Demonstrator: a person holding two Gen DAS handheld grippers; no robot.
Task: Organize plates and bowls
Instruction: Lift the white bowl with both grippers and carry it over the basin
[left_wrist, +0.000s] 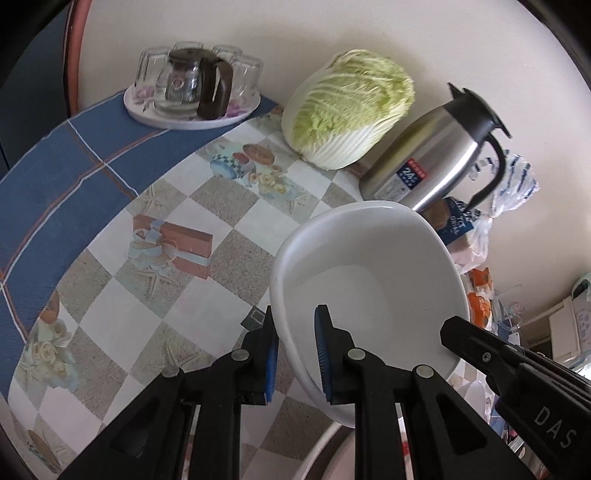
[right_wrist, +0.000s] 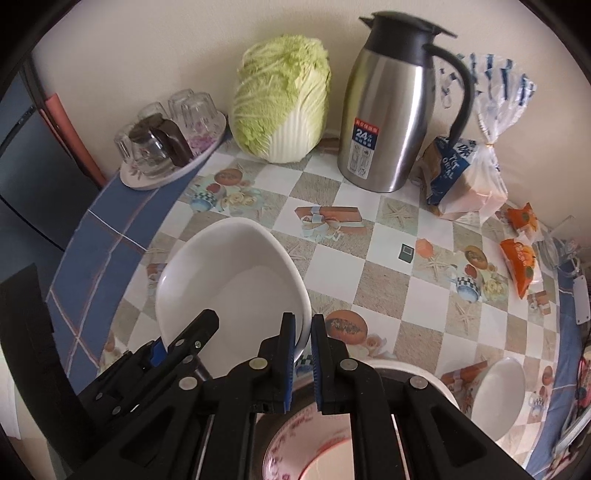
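Note:
A deep white bowl (left_wrist: 369, 273) hangs tilted above the checked tablecloth, held at two sides of its rim. My left gripper (left_wrist: 295, 332) is shut on the near-left rim, one blue pad inside the bowl and one outside. The right gripper (left_wrist: 454, 332) meets the opposite rim at the right of this view. In the right wrist view the same white bowl (right_wrist: 229, 273) lies left of centre, with my right gripper (right_wrist: 303, 328) shut on its right rim and the left gripper (right_wrist: 199, 332) on its near-left edge. Below sit a patterned plate (right_wrist: 306, 458) and a second white bowl (right_wrist: 498, 395).
Along the wall stand a tray of upturned glasses (right_wrist: 170, 147), a napa cabbage (right_wrist: 284, 99), a steel thermos jug (right_wrist: 391, 110) and a bagged loaf of bread (right_wrist: 465, 173). Orange snack packets (right_wrist: 521, 258) lie at the right. The round table's blue edge (left_wrist: 55, 177) curves on the left.

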